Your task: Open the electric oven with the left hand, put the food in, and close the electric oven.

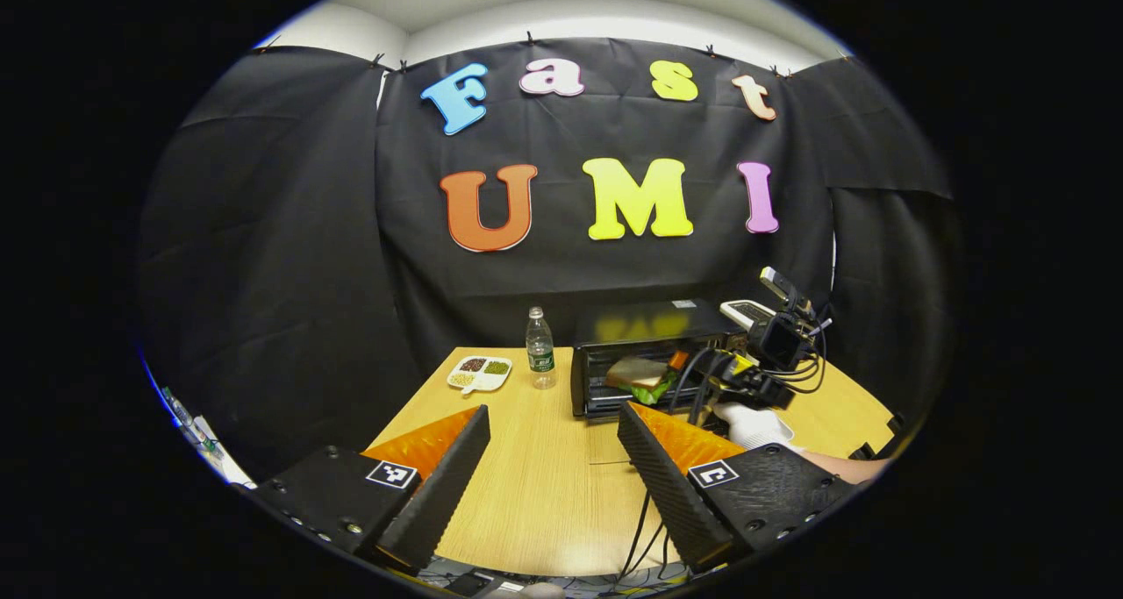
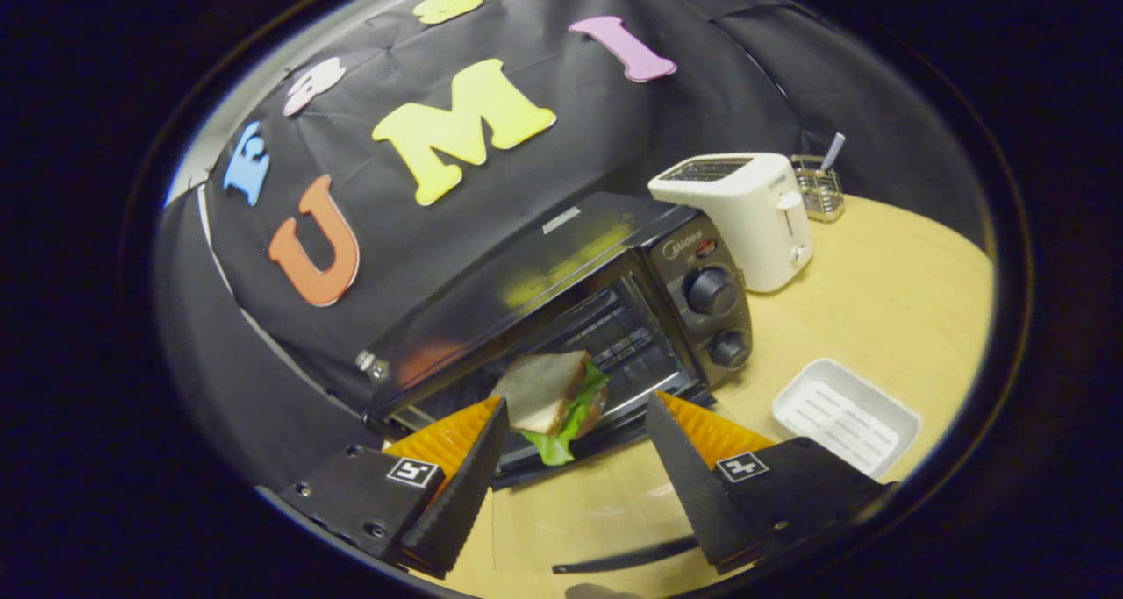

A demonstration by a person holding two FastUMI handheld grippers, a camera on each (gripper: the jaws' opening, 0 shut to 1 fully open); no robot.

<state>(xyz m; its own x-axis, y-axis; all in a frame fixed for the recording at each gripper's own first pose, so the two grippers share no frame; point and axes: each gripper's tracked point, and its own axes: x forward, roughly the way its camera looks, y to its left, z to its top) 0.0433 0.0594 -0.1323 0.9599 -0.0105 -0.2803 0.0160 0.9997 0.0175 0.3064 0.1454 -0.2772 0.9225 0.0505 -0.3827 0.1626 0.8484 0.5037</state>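
The black electric oven (image 1: 649, 331) stands at the back of the wooden table with its door (image 2: 561, 459) folded down. A sandwich (image 2: 548, 393) of bread and lettuce lies at the oven's mouth, over the lowered door. My right gripper (image 2: 577, 406) is open right in front of it; the sandwich sits by the left fingertip, and the right finger is clear of it. In the left gripper view the sandwich (image 1: 639, 375) shows in the oven opening, with the right gripper (image 1: 746, 380) and a white-gloved hand (image 1: 754, 424) beside it. My left gripper (image 1: 554, 415) hangs open over the table, well short of the oven, holding nothing.
A white toaster (image 2: 746, 213) and a small wire rack (image 2: 816, 191) stand to the right of the oven. A white ribbed tray (image 2: 847, 415) lies in front of them. A water bottle (image 1: 540, 349) and a divided dish (image 1: 479, 374) sit left of the oven. Cables trail over the table's near edge.
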